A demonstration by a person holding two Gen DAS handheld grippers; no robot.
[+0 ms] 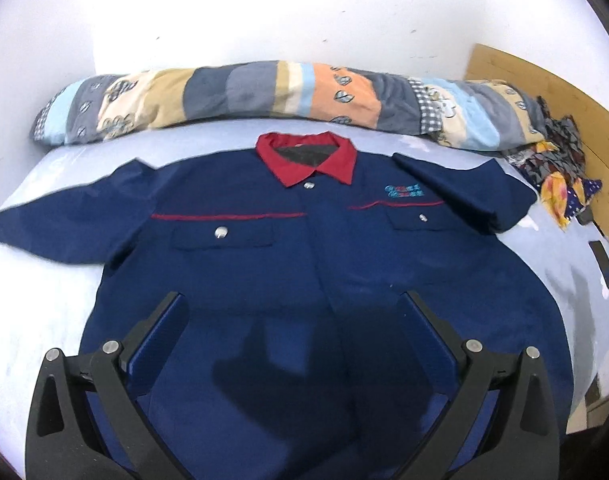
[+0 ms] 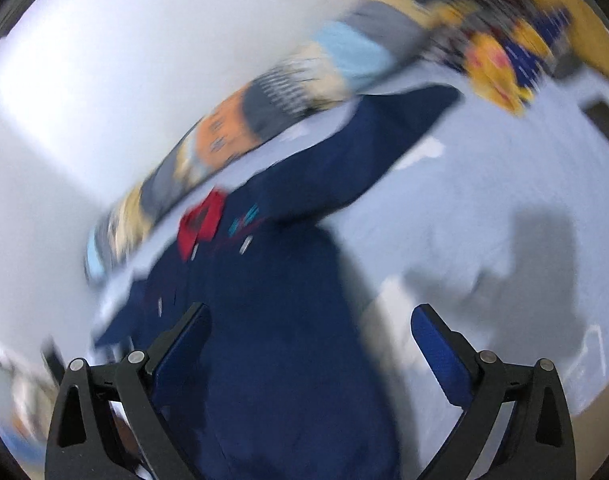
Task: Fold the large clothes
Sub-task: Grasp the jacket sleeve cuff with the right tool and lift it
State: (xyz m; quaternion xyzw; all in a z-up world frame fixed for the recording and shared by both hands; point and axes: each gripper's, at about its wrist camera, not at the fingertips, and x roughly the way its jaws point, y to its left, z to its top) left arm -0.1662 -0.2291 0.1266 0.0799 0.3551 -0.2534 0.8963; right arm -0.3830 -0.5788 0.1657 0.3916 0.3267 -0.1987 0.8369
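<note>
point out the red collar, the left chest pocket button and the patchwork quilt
red collar (image 1: 336, 164), left wrist view, on its right flap
silver left chest pocket button (image 1: 221, 233), left wrist view, on the button's face
rolled patchwork quilt (image 1: 336, 94), left wrist view, on an orange patch

Shirt (image 1: 288, 264): navy blue body and sleeves. Collar (image 1: 304, 160): red, dark grey inside the neck. Thin red piping runs across the chest above both pockets. Buttons (image 1: 221, 233): silver. Chest logo (image 1: 403, 191): teal-blue embroidery.

Bed sheet (image 1: 56, 292): pale blue-lilac, with white patches.

Rolled quilt (image 1: 264, 96): patchwork of grey, slate blue, tan, cream, light blue and orange blocks; some carry dark round motifs, one a blue-and-white check.

Crumpled cloth (image 1: 560, 184): yellow, navy with dots, dark grey print.

Headboard (image 1: 544, 80): light wood tone.

Wall (image 1: 264, 12): white.

Fingers (image 1: 426, 320): black frames, blue pads, silver rivets. Right wrist view: same colours, blurred.
</note>
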